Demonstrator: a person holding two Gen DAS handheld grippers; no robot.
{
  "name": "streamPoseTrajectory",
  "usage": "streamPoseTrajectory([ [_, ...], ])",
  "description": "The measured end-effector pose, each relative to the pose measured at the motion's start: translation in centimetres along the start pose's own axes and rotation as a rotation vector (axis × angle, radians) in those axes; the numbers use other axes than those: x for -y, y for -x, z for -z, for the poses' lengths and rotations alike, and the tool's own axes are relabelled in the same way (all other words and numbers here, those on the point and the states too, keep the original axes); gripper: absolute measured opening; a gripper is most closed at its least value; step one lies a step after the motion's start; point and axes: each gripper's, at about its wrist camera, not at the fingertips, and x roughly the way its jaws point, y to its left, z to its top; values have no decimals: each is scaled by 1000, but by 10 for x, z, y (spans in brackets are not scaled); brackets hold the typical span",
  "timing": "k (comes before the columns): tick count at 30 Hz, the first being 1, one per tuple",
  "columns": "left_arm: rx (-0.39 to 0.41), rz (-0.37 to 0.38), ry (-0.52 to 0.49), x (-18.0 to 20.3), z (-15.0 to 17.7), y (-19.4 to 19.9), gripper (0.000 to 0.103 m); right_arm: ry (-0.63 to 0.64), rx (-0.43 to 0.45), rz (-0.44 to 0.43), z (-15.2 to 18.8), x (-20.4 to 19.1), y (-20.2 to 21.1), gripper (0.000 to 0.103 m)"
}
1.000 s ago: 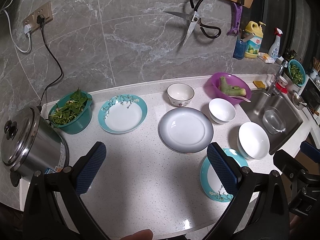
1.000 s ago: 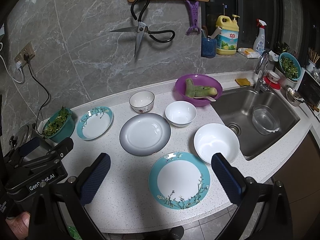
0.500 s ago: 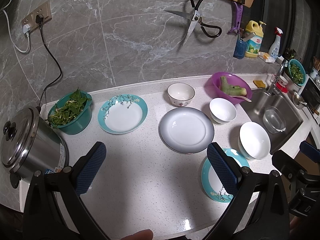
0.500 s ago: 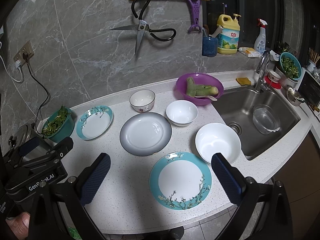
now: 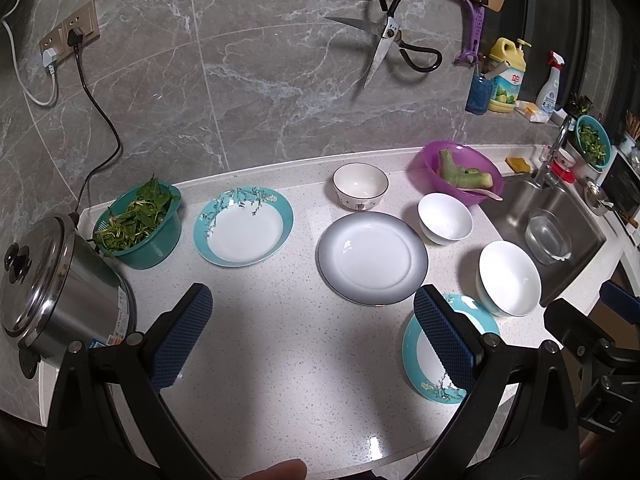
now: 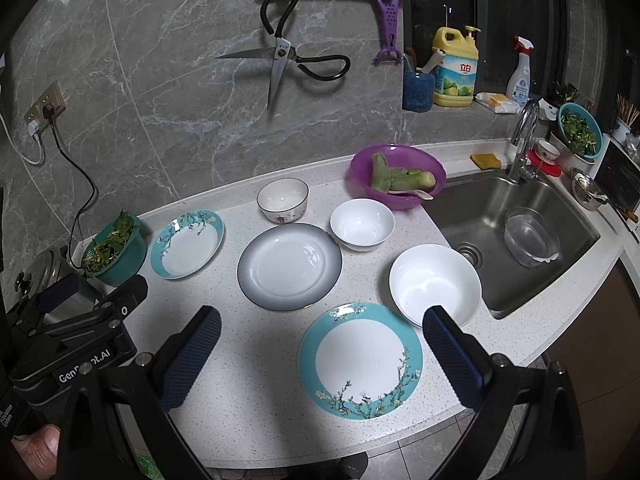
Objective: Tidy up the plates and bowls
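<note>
On the white counter lie a teal floral plate (image 5: 243, 226) at the left, a grey-rimmed plate (image 5: 372, 258) in the middle and a second teal floral plate (image 6: 360, 360) at the front. A patterned bowl (image 5: 360, 186), a small white bowl (image 5: 445, 218) and a large white bowl (image 6: 435, 282) stand around them. My left gripper (image 5: 312, 320) is open and empty above the counter's front. My right gripper (image 6: 320, 340) is open and empty, above the front teal plate, which is partly hidden behind the left gripper's finger in the left wrist view (image 5: 420, 364).
A steel cooker (image 5: 48, 280) and a teal basket of greens (image 5: 138, 222) stand at the left. A purple bowl of vegetables (image 6: 398, 174) sits by the sink (image 6: 520, 208), which holds a glass bowl (image 6: 530, 236). Scissors (image 6: 280, 56) hang on the wall.
Both grippers have shifted very slightly; the view has drifted a little. Nothing on the counter has moved.
</note>
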Motion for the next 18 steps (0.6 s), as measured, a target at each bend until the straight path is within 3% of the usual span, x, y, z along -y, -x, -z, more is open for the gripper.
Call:
streamPoseTrajectory([
  [18, -4, 1, -1, 0, 2, -4, 102, 0, -5, 3, -1, -1, -1, 103],
])
